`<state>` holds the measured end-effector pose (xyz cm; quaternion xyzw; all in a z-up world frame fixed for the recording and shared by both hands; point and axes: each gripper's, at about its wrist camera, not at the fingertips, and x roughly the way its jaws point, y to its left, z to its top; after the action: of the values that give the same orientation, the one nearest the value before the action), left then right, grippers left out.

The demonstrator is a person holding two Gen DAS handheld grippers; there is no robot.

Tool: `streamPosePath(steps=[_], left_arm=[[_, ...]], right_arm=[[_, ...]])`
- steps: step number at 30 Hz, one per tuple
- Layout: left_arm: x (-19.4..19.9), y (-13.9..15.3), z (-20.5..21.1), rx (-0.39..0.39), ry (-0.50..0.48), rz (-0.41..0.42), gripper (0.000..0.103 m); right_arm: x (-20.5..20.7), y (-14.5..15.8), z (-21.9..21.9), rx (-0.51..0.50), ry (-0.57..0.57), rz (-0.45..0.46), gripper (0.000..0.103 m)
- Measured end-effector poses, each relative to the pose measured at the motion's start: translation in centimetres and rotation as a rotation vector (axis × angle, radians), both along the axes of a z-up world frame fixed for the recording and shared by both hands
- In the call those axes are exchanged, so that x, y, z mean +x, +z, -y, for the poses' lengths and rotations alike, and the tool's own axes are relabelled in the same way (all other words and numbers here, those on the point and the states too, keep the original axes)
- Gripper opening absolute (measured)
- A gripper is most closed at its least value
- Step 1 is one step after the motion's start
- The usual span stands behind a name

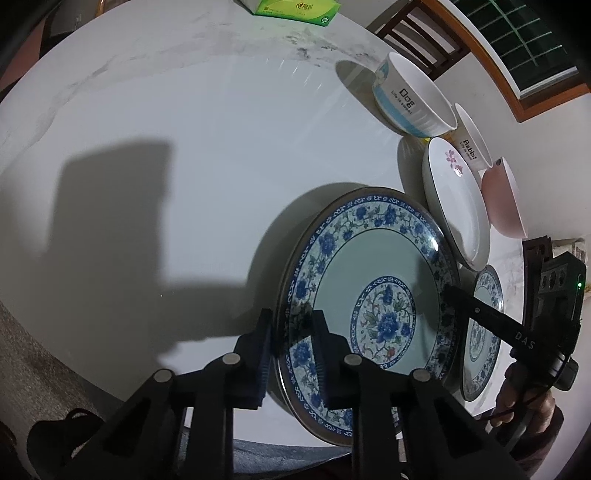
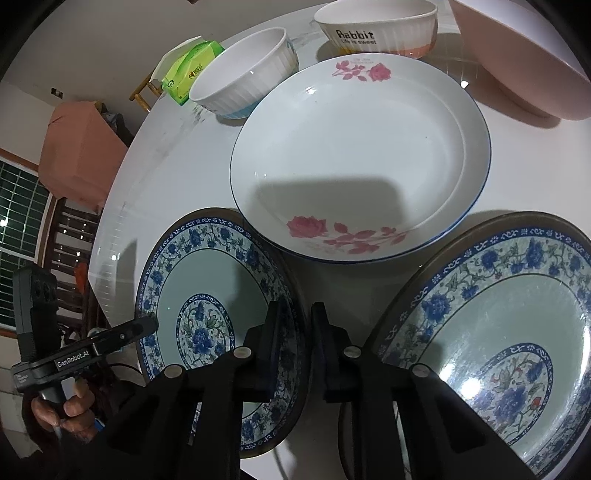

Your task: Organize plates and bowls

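Observation:
A blue-flowered plate (image 1: 369,306) lies on the white round table (image 1: 184,155). My left gripper (image 1: 291,339) is shut on its near left rim. My right gripper (image 2: 295,332) is shut on the right rim of the same plate (image 2: 207,295). A second blue-flowered plate (image 2: 509,332) lies to its right, also seen in the left wrist view (image 1: 484,332). Behind them is a white plate with pink roses (image 2: 362,158), a "Dog" bowl (image 1: 410,96), a "Rabbit" bowl (image 2: 376,29) and a pink bowl (image 2: 524,62).
A green tissue box (image 1: 291,9) sits at the far side of the table. Wooden chairs (image 1: 417,33) stand beyond the table edge. The left half of the table top holds only shadows.

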<state>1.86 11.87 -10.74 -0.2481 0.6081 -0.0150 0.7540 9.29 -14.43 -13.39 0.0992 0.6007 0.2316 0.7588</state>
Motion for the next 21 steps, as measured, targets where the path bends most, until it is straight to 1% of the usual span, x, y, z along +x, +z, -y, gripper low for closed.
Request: streamPosePath(steps=[5,10,21], left_arm=[[0.5,0.1,-0.4,0.013,0.001,0.01,0.02],[1.1,0.3,-1.5,0.035,0.008,0.027,0.02],[2.1,0.3,-3.7,0.06,0.022,0.058,0.022]], right_arm=[[-0.5,0.1,-0.5,-0.011,-0.001,0.005,0.015],[-1.3,-0.1,-0.8,0.011,-0.01,-0.004,0.014],[-2.7,-0.3,-1.8,0.025,-0.026,-0.002,0.014]])
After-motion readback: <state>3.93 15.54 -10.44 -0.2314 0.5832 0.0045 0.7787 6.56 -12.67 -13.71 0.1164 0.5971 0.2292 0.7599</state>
